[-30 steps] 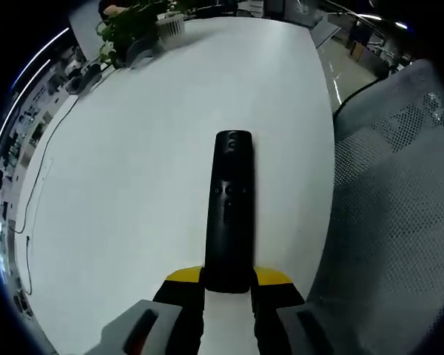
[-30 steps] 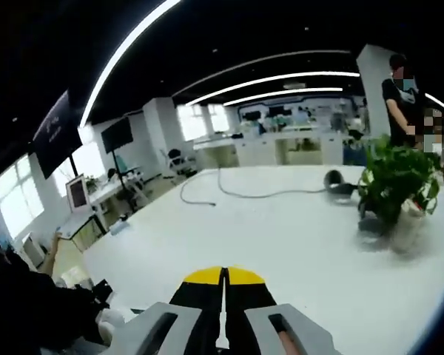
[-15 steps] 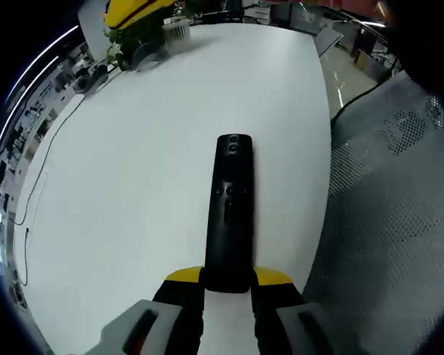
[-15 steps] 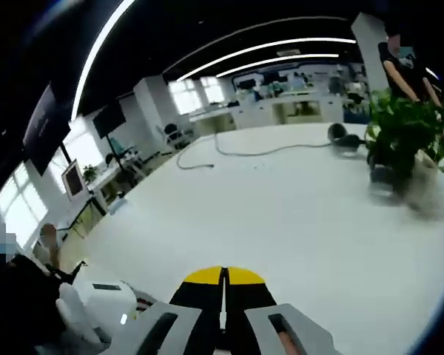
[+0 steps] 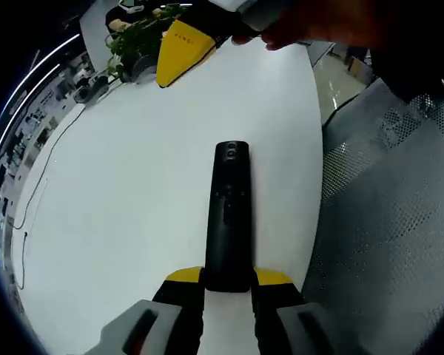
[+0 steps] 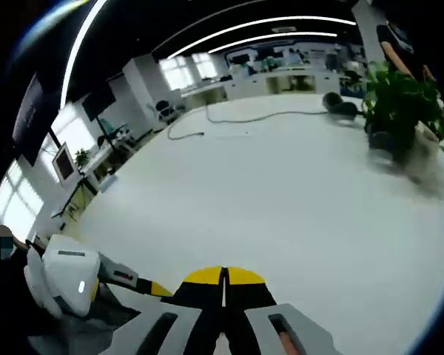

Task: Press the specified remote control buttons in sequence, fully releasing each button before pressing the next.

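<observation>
In the left gripper view, we see the left hand-held gripper [image 5: 228, 285] at the bottom centre with its jaws closed on the near end of a black remote control [image 5: 229, 214]. The remote control runs straight up the middle of the frame above the white table [image 5: 118, 192], its buttons facing us. At the top, the right hand-held gripper [image 5: 179, 50] reaches in with its yellow-tipped jaws together, a hand [image 5: 311, 22] holding it. Behind it, in the upper left, sits a potted plant [image 5: 137, 37]. A grey mesh chair [image 5: 392, 222] fills the right side.

In the right gripper view, we see the right hand-held gripper [image 6: 223, 285] at the bottom centre, jaws pressed together with nothing between them, above the table [image 6: 281, 200]. In the lower left is the left hand-held gripper [image 6: 81, 285], white-bodied. The potted plant [image 6: 399, 103] stands at the upper right, and a cable [image 6: 229, 118] lies across the far part of the table.
</observation>
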